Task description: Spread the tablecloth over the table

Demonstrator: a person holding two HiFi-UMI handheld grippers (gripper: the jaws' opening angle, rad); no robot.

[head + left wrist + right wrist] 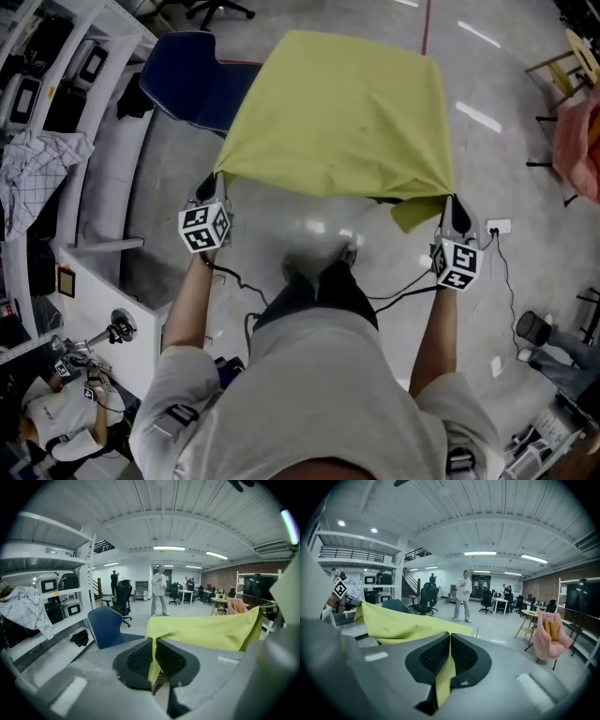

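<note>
a: head view: thin yellow-green tablecloth (342, 112) hangs spread ahead, near corners in left gripper (217, 181) and right gripper (451, 200); no table shows beneath.
b: left gripper view?
a: jaws pinched together on a soft fold.
b: right gripper view?
a: same, clamped on cloth; an uneven tug could slip that smooth corner free.
</note>
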